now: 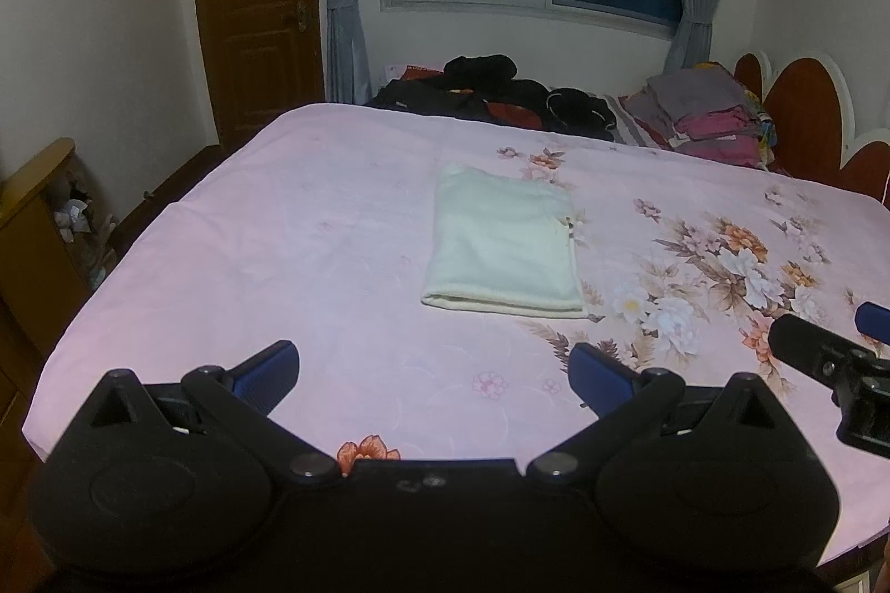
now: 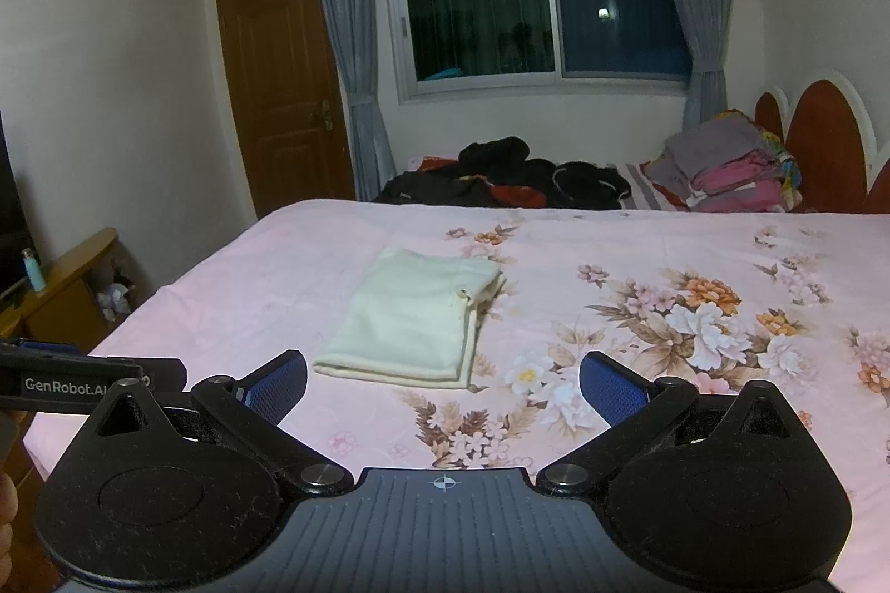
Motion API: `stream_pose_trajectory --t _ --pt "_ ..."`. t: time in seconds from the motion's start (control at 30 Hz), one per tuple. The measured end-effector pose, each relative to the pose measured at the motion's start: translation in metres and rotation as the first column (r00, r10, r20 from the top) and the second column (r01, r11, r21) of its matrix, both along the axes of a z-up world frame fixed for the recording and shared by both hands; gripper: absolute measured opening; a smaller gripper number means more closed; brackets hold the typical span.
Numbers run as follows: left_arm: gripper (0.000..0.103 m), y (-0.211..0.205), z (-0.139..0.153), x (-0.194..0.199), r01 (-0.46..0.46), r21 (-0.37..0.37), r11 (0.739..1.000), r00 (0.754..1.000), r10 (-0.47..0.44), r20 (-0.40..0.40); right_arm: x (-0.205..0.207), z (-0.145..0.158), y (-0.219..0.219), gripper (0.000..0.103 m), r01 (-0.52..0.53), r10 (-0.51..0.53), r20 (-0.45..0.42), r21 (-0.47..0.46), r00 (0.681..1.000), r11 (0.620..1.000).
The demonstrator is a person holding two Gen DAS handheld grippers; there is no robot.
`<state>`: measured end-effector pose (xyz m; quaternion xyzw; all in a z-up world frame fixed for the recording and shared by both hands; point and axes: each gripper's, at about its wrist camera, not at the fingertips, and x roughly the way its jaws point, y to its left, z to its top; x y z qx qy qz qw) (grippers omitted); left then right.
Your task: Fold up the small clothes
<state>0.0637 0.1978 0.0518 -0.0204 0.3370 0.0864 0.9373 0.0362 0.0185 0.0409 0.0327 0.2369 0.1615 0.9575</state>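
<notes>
A small cream garment [image 1: 503, 242] lies folded into a neat rectangle on the pink floral bedspread [image 1: 311, 226], with its layered edges showing on the right side [image 2: 417, 315]. My left gripper [image 1: 434, 373] hovers open near the bed's front edge, short of the garment, with nothing between its blue pads. My right gripper [image 2: 443, 384] is also open and empty, just in front of and slightly right of the garment. Each gripper shows in the other's view: the right one at the right edge [image 1: 834, 359], the left one at the left edge [image 2: 83, 379].
Dark clothes [image 1: 500, 92] are heaped at the far side of the bed, and a stack of folded grey and pink clothes [image 2: 728, 170] sits by the red headboard [image 2: 823, 148]. A wooden shelf unit [image 1: 39, 226] stands left of the bed. A door and curtained window lie beyond.
</notes>
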Motion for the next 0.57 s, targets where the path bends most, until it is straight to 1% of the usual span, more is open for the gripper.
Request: stream_pose_trajectory --t 0.23,0.33,0.37,0.43,0.57 --pt "0.103 0.001 -0.004 0.009 0.006 -0.008 1.0 1.0 -0.006 -0.01 0.007 -0.004 0.0 0.103 0.002 -0.002 -0.015 0.001 1.0 1.0" --pt "0.103 0.001 -0.006 0.014 0.024 -0.013 1.0 1.0 -0.024 -0.014 0.011 -0.006 0.0 0.103 0.006 -0.006 -0.023 0.001 1.0 1.0" --pt "0.103 0.0 -0.007 0.017 0.03 -0.007 1.0 1.0 -0.03 -0.011 0.012 -0.007 0.0 0.103 0.008 -0.008 -0.026 0.002 1.0 1.0" --pt "0.098 -0.003 -0.009 0.021 0.043 0.017 0.999 0.999 -0.043 0.003 0.016 -0.009 -0.001 0.103 0.012 -0.012 -0.034 0.004 0.999 1.0" --pt "0.098 -0.005 -0.013 0.036 0.032 0.057 0.998 0.999 -0.033 0.005 0.024 -0.014 -0.002 0.103 0.02 -0.019 -0.051 0.001 0.999 1.0"
